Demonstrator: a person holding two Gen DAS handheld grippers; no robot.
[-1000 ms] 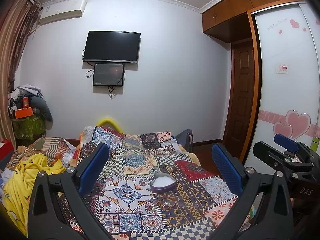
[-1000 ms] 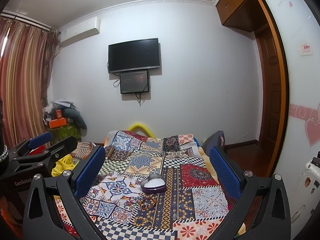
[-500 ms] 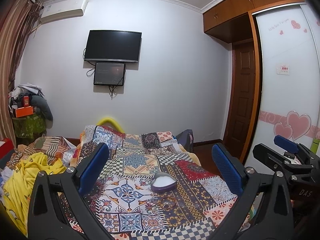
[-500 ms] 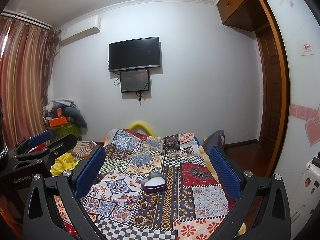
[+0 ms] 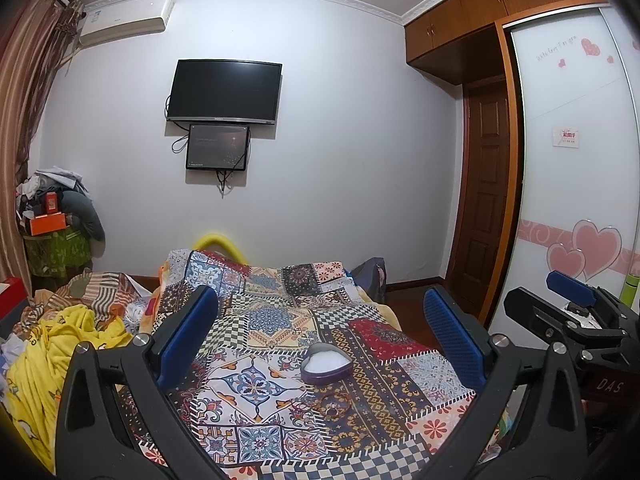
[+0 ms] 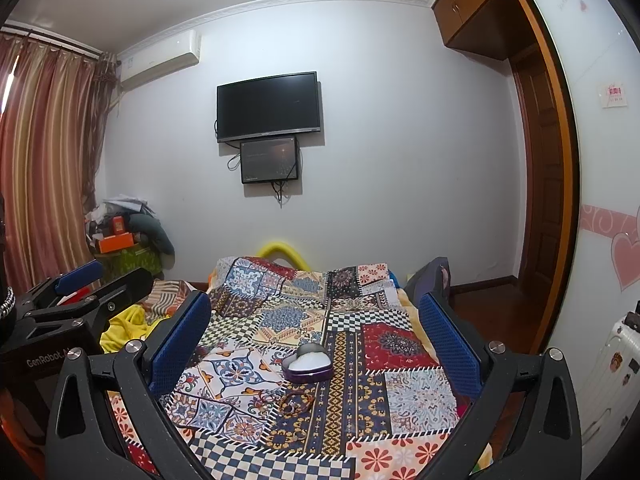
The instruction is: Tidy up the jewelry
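Note:
A purple heart-shaped box (image 5: 326, 366) with a white lining stands open on the patchwork bedspread (image 5: 264, 320); it also shows in the right wrist view (image 6: 307, 367). Bracelets (image 5: 332, 400) lie just in front of it, also seen in the right wrist view (image 6: 295, 401), with a small ring (image 6: 299, 435) nearer. My left gripper (image 5: 320, 340) is open and empty, above and behind the box. My right gripper (image 6: 316, 340) is open and empty too, held to the right of the left one (image 6: 76, 300).
Yellow and striped clothes (image 5: 60, 344) are heaped on the left of the bed. A wardrobe with hearts (image 5: 576, 200) and a wooden door (image 5: 484, 216) stand right. A suitcase (image 6: 612, 364) is at the right edge. A TV (image 5: 224, 92) hangs on the far wall.
Both grippers have drifted slightly toward the bed; the box and bracelets sit a little lower and closer in view. Jaws stay open.

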